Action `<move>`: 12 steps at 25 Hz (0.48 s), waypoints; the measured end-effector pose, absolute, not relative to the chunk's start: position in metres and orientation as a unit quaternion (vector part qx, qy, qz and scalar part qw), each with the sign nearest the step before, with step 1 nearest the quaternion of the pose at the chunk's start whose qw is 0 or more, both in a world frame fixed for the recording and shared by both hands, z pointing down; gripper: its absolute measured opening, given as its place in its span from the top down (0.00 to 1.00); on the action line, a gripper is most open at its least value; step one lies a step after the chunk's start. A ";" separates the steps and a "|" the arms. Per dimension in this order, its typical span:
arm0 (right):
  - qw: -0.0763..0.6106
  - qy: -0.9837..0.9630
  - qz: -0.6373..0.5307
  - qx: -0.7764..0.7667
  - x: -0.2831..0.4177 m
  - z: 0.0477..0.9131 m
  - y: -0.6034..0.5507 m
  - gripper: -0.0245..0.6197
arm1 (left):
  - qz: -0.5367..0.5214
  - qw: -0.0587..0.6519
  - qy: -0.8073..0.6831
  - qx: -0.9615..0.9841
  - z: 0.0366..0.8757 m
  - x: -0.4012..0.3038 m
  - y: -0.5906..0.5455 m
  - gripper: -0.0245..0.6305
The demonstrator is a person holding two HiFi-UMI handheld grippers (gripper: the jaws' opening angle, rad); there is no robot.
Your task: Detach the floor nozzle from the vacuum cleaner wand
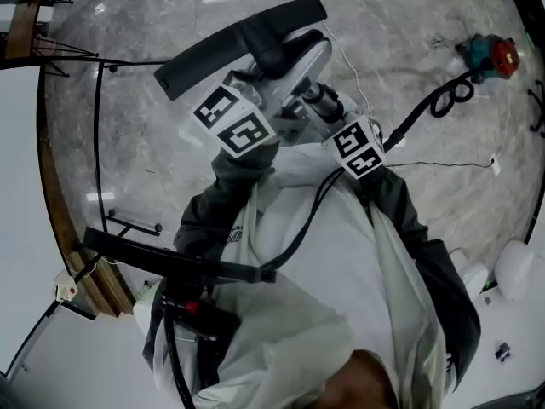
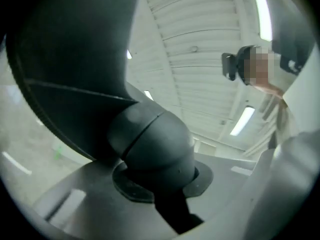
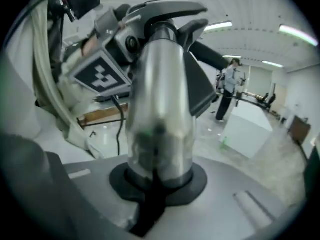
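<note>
Head view: your left gripper (image 1: 271,79) and right gripper (image 1: 322,107) are both up in front of your chest. The flat dark grey plastic floor nozzle (image 1: 243,41) sits just past both sets of fingers.

Left gripper view: your fingers are clamped on the nozzle's rounded dark grey neck joint (image 2: 150,139).

Right gripper view: your fingers are clamped round the shiny silver metal wand (image 3: 160,109). The nozzle is plugged on at its far end, beyond your fingertips.
</note>
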State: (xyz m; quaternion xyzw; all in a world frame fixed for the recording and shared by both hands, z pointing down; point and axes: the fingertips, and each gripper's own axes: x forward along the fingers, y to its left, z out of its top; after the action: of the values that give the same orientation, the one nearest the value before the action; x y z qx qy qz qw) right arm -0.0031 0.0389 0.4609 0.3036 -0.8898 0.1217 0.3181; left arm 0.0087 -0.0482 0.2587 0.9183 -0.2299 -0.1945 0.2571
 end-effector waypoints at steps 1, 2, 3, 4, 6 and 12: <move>0.329 -0.879 0.112 0.327 -0.002 0.465 0.036 0.90 | -0.184 0.271 -0.272 0.905 0.266 0.002 -0.054 0.85; 0.337 -0.872 0.103 0.339 -0.002 0.468 0.034 0.90 | -0.178 0.281 -0.299 0.894 0.272 -0.004 -0.057 0.85; 0.342 -0.870 0.096 0.341 -0.003 0.470 0.033 0.90 | -0.177 0.285 -0.308 0.890 0.275 -0.008 -0.058 0.85; 0.342 -0.874 0.090 0.334 -0.004 0.470 0.033 0.90 | -0.183 0.283 -0.296 0.894 0.274 -0.009 -0.056 0.85; 0.327 -0.897 0.083 0.287 -0.008 0.466 0.038 0.90 | -0.209 0.258 -0.219 0.918 0.261 -0.004 -0.041 0.85; 0.272 -0.955 0.118 0.012 -0.012 0.441 0.086 0.90 | -0.275 0.118 0.031 0.953 0.211 0.012 0.025 0.85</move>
State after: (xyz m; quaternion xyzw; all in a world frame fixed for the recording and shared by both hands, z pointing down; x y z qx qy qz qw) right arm -0.0118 0.0855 0.4405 0.0119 -0.9549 0.1184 0.2721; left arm 0.0124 0.0247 0.2115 0.9535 0.0313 -0.2754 0.1184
